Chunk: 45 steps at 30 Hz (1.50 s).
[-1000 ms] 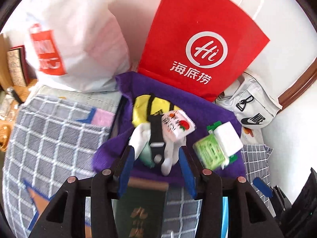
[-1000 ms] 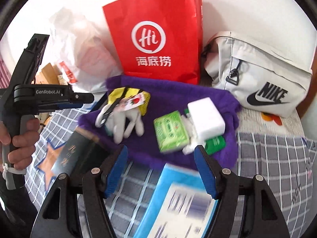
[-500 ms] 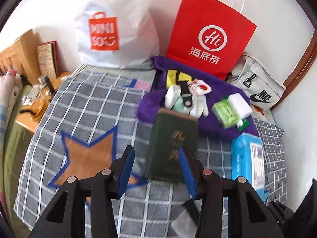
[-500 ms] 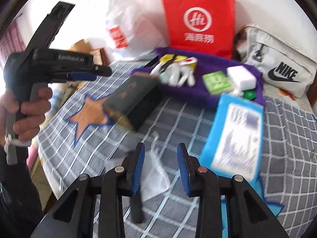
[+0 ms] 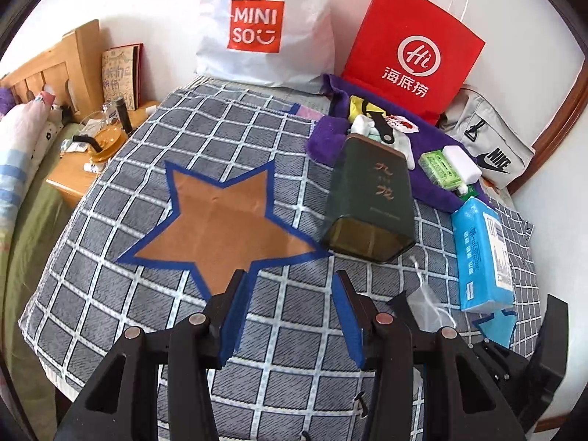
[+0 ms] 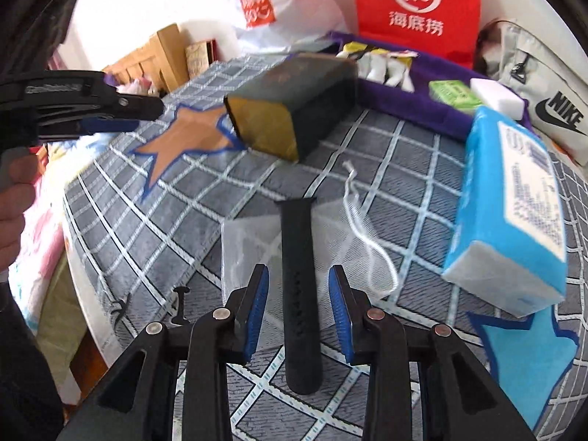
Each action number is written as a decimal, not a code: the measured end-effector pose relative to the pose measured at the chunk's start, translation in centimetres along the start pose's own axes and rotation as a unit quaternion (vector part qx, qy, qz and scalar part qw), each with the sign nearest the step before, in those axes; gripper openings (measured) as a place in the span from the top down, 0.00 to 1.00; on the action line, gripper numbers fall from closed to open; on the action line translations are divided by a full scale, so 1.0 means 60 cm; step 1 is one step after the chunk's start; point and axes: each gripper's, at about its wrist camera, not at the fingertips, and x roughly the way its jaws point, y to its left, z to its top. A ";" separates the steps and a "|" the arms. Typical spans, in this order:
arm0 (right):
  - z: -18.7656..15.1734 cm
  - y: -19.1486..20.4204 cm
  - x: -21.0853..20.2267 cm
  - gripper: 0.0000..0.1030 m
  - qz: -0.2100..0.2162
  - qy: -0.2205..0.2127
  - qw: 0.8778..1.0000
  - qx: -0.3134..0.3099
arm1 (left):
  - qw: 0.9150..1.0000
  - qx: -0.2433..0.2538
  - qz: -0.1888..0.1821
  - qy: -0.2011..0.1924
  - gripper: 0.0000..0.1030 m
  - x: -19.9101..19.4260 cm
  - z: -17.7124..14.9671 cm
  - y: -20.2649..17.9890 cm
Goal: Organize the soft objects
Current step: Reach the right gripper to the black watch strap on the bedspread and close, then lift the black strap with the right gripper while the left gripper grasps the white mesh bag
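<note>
A black rubber strap (image 6: 299, 294) lies on a sheer white drawstring pouch (image 6: 253, 242) on the grey checked cloth. My right gripper (image 6: 298, 286) is open, its blue pads on either side of the strap, not touching it. My left gripper (image 5: 290, 301) is open and empty above the cloth near the brown star (image 5: 220, 220). A purple towel (image 5: 433, 180) at the back holds a white plush toy (image 5: 367, 128), a green tissue pack (image 5: 441, 171) and a white sponge (image 5: 461, 160). The pouch also shows in the left wrist view (image 5: 422, 305).
A dark green box (image 5: 371, 198) lies on its side mid-cloth. A blue tissue pack (image 5: 481, 253) lies at right. A red paper bag (image 5: 411, 51), a white Miniso bag (image 5: 264, 25) and a grey Nike bag (image 5: 488, 147) stand along the wall. A wooden nightstand (image 5: 84, 169) is left.
Both grippers have pulled back from the purple towel toward the near side of the cloth. The right gripper's jaws have narrowed and now straddle the black strap.
</note>
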 end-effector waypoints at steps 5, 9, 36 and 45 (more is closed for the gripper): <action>-0.006 0.013 0.016 0.66 -0.018 -0.004 1.000 -0.009 | 1.000 -0.008 -0.009 0.004 0.56 -0.001 -0.020 0.022; 0.001 0.012 0.024 0.80 -0.035 -0.022 0.999 0.001 | 1.000 -0.013 -0.020 0.008 0.56 -0.001 -0.029 0.031; -0.052 -0.038 -0.100 0.80 -0.039 -0.079 0.996 0.018 | 0.992 0.041 -0.094 0.067 0.47 0.079 -0.072 -0.066; -0.126 -0.127 -0.127 0.80 -0.065 -0.078 0.992 0.080 | 0.986 0.060 -0.137 0.076 0.24 0.115 -0.068 -0.139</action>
